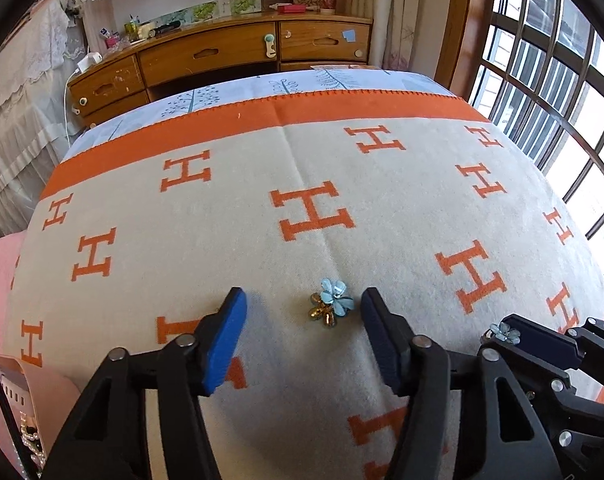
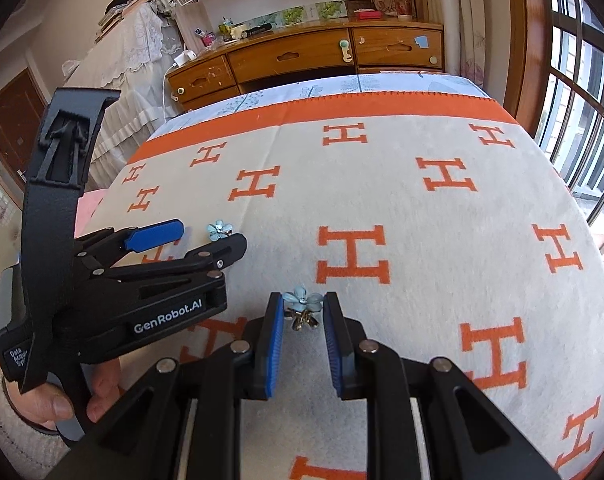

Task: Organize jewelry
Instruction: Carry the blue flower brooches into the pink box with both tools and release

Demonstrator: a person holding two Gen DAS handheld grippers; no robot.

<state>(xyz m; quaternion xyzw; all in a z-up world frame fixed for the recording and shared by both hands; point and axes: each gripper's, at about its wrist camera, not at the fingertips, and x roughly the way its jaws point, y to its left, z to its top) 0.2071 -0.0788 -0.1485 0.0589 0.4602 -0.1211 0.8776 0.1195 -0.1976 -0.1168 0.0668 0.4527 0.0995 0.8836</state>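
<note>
Earring (image 1: 330, 302) between spread left gripper (image 1: 302, 312); second earring (image 2: 302, 307) half-hidden within gaping right gripper (image 2: 302, 312).

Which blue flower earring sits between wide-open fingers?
The flower earring between the left gripper fingers; they stand wide apart. The other flower earring sits between the right gripper fingers, nearly closed.

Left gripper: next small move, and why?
Probably close the left gripper on the blue flower earring. It lies on the blanket between the open fingers, untouched. The right gripper brackets the matching earring, not clamped.
</note>
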